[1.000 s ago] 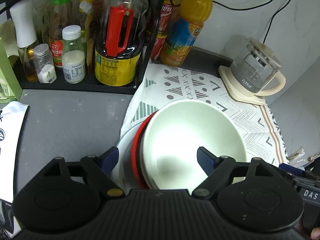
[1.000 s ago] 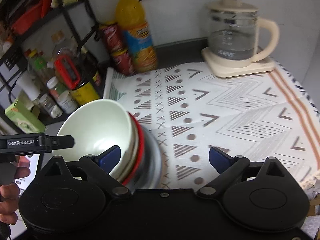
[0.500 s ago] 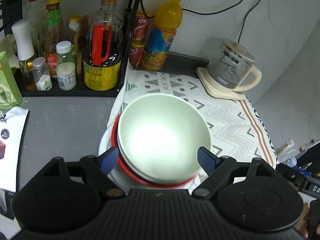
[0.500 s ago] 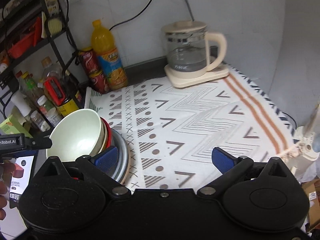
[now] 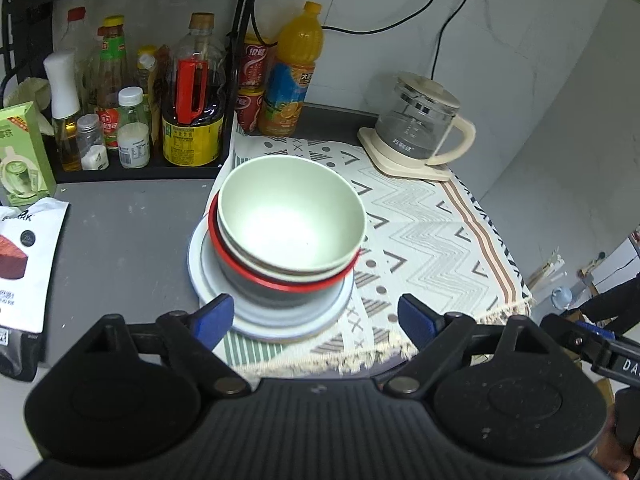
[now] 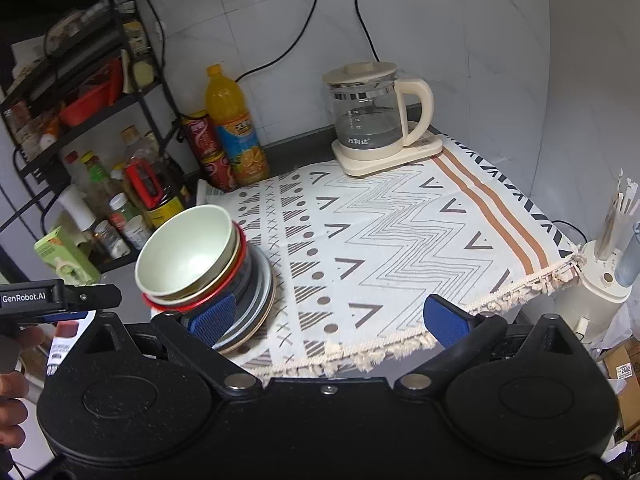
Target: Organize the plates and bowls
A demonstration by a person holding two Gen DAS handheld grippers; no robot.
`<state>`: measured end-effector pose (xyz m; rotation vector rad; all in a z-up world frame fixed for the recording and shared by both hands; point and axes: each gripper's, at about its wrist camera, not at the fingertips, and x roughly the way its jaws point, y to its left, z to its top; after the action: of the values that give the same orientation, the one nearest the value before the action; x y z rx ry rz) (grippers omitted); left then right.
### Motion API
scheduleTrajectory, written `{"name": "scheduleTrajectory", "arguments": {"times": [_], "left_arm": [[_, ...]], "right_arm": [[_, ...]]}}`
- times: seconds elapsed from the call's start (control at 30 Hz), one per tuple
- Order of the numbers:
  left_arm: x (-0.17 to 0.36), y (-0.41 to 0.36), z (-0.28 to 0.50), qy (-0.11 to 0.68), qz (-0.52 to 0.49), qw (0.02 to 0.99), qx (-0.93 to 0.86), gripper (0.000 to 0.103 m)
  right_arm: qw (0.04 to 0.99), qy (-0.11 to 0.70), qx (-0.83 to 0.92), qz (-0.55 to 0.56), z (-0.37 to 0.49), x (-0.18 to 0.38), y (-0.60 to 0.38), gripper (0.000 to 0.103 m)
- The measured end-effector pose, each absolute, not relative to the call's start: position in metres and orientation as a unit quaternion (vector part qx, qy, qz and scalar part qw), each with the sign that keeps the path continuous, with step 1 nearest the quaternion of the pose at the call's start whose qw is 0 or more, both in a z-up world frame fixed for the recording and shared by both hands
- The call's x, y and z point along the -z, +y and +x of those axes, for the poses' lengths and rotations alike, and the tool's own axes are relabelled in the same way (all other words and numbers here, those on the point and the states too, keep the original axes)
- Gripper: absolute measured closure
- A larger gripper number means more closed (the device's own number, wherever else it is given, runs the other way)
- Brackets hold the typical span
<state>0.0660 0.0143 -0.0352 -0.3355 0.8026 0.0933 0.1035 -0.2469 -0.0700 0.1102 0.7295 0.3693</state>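
Observation:
A pale green bowl [image 5: 292, 212] sits on top of a stack: under it a cream bowl, then a red-rimmed dark bowl [image 5: 276, 286], all on stacked plates [image 5: 208, 280] at the left edge of the patterned cloth [image 5: 432, 236]. The stack also shows in the right wrist view [image 6: 188, 252]. My left gripper [image 5: 316, 316] is open and empty, held back from the stack's near side. My right gripper [image 6: 330, 320] is open and empty, to the right of the stack and above the cloth's fringe.
A black rack [image 5: 132, 168] with sauce bottles stands at the back left. An orange juice bottle [image 5: 294, 76] and red cans [image 5: 250, 92] stand behind the stack. A glass kettle [image 5: 420, 132] stands at the back right. A green box [image 5: 20, 156] and a snack bag [image 5: 24, 264] lie left.
Both grippers have pulled back and up from the bowl stack, which now looks smaller and sits untouched on the plates. Both stay open.

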Motion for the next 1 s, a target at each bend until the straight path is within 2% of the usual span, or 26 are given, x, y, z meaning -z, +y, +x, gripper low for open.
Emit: {"name": "scheduleTrajectory", "arguments": {"times": [0.3, 0.53, 1.0], "left_arm": [[0.023, -0.010, 0.020, 0.369, -0.139, 0.918, -0.030, 0.012], [0.015, -0.023, -0.002, 0.358, -0.122, 0.925, -0.021, 0.000], [0.008, -0.038, -0.039, 0.348, -0.103, 0.931, -0.023, 0.000]], "right_arm": [[0.922, 0.335, -0.187, 0.044, 0.063, 0.060, -0.258, 0.002], [0.933, 0.307, -0.189, 0.016, 0.036, 0.046, -0.259, 0.000], [0.931, 0.314, -0.185, 0.009, 0.001, 0.045, -0.269, 0.000]]}}
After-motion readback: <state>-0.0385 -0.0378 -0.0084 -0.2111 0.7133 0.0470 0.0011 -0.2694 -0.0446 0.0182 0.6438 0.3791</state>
